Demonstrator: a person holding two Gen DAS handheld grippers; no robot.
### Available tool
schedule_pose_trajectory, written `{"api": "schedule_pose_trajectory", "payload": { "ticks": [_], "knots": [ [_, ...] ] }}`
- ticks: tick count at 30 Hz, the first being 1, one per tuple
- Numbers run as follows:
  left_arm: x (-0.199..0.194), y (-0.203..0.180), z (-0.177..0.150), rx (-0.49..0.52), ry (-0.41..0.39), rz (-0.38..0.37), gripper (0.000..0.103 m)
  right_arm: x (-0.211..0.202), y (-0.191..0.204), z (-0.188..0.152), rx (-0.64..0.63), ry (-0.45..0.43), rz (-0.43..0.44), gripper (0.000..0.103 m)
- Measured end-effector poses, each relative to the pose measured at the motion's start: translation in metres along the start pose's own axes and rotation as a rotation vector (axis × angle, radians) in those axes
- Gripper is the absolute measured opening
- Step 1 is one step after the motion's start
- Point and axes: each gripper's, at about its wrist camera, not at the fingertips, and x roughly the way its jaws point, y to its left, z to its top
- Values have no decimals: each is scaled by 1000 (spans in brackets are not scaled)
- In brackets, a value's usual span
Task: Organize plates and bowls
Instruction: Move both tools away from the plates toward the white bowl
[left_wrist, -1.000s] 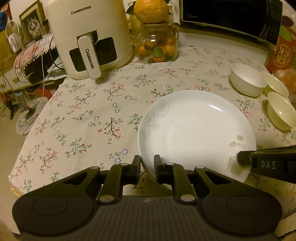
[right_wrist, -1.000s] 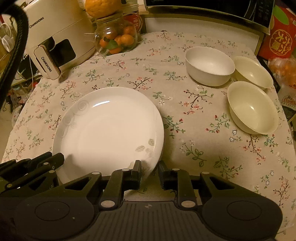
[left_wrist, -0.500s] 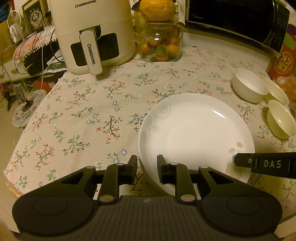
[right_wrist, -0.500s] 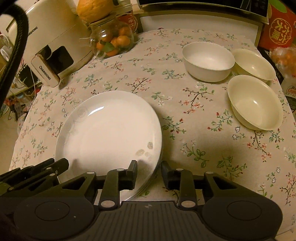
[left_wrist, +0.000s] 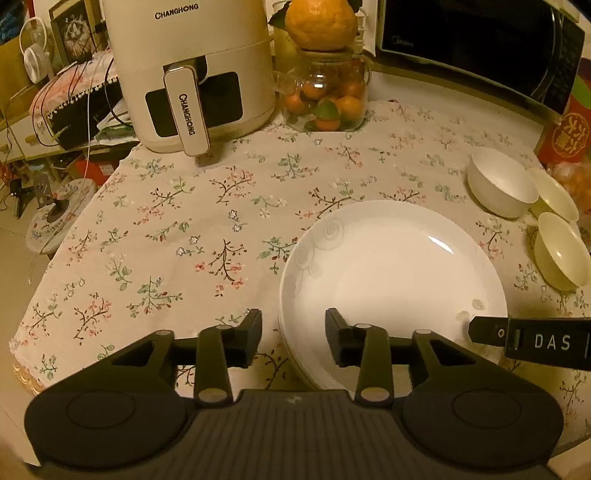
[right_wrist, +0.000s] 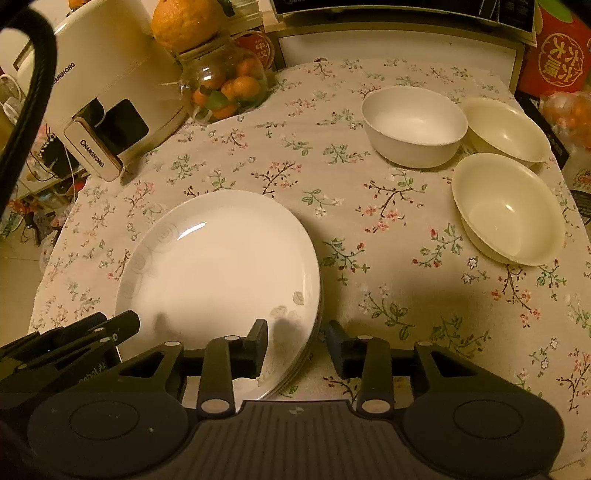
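- At the near edge of the table, the left hand-held gripper (left_wrist: 293, 332) has spread its fingers well apart within the last half second; before that they stood close together over the rim of the stack of white plates (left_wrist: 391, 273).
- Over the same rim's right side, the right hand-held gripper (right_wrist: 297, 341) has opened in the same way, so neither one clamps anything now.
- My reading: the plates are set down and let go, stacked near the front edge of the table, so that part of the tidying looks finished.
- Toward the far right corner, the white bowl (right_wrist: 413, 125) and two cream bowls (right_wrist: 508, 206) (right_wrist: 504, 129) sit close together, not yet nested; these probably come next.
- Pose: both grippers sit low and roughly level at the near edge, pointing across the table, each with one finger over the plate and the other outside the rim.
- Along the far edge stand an air fryer (left_wrist: 188, 70), a jar of oranges (left_wrist: 325, 96) and a microwave (left_wrist: 480, 48).
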Motion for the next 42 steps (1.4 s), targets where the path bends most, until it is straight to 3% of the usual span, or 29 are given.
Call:
{"api": "schedule_pose_trajectory", "payload": {
  "ticks": [5, 11, 15, 20, 29, 36, 42],
  "knots": [
    [-8, -2, 7, -4, -19, 12, 56, -3, -1, 3, -9, 6, 22, 40],
    [-13, -4, 19, 10, -52, 20, 73, -17, -3, 11, -47, -48, 10, 48],
    [-16, -9, 32, -8, -72, 8, 78, -30, -16, 21, -27, -88, 17, 61],
    [-18, -30, 55, 22, -112, -13, 87, -42, -41, 35, 37, -132, 19, 66],
    [1, -72, 102, 19, -117, -128, 89, -52, -95, 75, 199, -194, 39, 70],
    [40, -100, 128, -2, -70, -216, 87, -40, -118, 100, 240, -206, 51, 70],
    [69, -116, 137, -9, -36, -228, 83, -23, -141, 121, 290, -179, 67, 67]
  ]
}}
